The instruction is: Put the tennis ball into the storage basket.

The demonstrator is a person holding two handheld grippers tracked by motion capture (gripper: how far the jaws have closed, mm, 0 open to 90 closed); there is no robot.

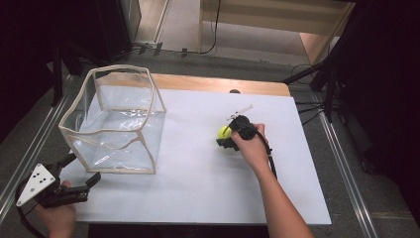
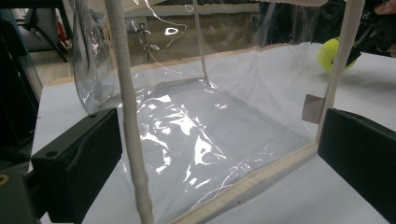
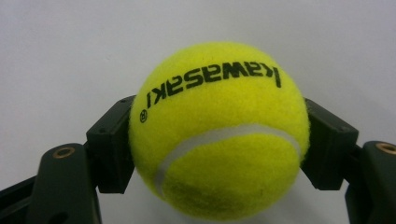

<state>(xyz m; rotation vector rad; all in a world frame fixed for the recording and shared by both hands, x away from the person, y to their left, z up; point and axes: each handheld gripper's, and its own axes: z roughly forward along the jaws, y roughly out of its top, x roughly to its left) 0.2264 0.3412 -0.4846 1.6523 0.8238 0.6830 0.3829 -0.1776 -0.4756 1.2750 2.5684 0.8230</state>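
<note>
Now my right gripper clamps the yellow tennis ball mid-table toward the right edge, my left gripper waits open beside the clear bag at the left edge; I should lift straight, keeping the squeeze centred.

Yellow tennis ball, white seam, black lettering; white table

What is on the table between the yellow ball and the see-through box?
Nothing: in the high view, only bare white table lies between the tennis ball and the clear box.
</note>
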